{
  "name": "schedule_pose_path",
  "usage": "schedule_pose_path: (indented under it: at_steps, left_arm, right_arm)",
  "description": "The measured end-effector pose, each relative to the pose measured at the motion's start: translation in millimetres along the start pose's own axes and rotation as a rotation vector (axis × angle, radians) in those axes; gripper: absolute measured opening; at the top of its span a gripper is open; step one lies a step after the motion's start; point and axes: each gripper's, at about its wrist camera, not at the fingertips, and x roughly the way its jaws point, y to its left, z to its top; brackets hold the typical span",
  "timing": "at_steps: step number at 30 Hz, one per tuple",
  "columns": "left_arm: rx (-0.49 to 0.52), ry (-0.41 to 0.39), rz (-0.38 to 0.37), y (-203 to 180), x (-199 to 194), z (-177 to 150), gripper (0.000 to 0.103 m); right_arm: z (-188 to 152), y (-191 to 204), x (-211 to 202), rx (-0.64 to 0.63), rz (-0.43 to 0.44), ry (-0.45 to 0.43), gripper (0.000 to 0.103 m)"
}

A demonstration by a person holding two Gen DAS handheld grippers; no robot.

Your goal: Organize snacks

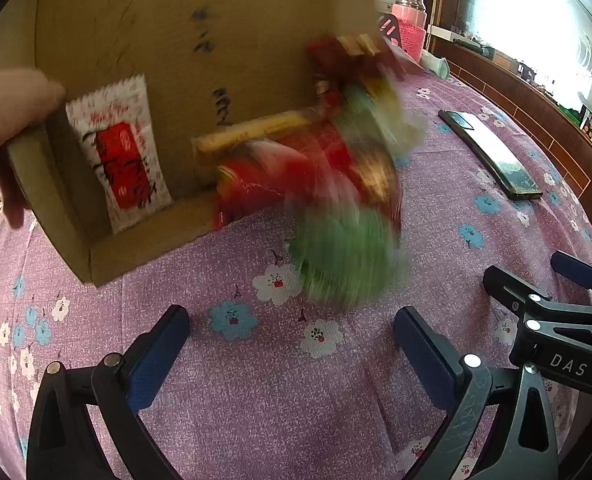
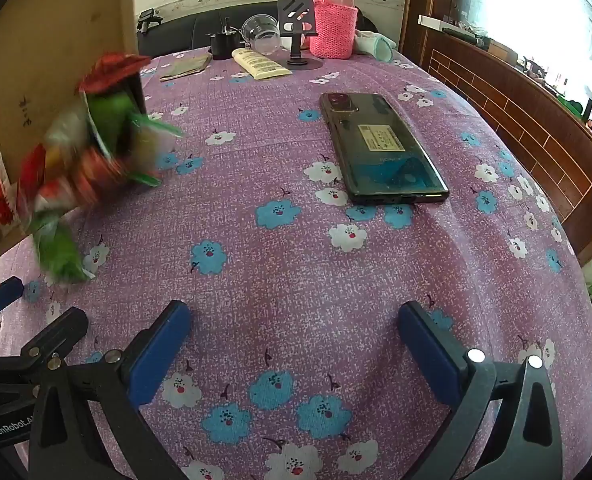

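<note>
A cardboard box is tipped up on its side over the purple flowered tablecloth, held at its left rim by a bare hand. Red, green and yellow snack packets tumble out of it, blurred by motion; the same packets show at the left of the right wrist view. A white and red sachet still lies inside the box. My left gripper is open above bare cloth, short of the falling packets. My right gripper is open too, with nothing between its fingers.
A dark phone lies face down on the cloth to the right. At the table's far edge stand a pink-sleeved flask, a phone stand, a clear cup and a cream tube. A wooden sill runs along the right.
</note>
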Motion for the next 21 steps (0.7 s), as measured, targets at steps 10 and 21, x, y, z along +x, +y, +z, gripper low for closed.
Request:
schedule_pose_path:
  at_steps: [10, 21]
  left_arm:
    - [0.001, -0.001, 0.000, -0.2, -0.3, 0.9, 0.103]
    - [0.001, 0.000, 0.001, -1.2, 0.4, 1.4, 0.103]
  right_arm:
    - [1.2, 0.1, -0.3, 0.000, 0.000, 0.000, 0.103]
    - [1.5, 1.3, 0.1, 0.000, 0.000, 0.000, 0.103]
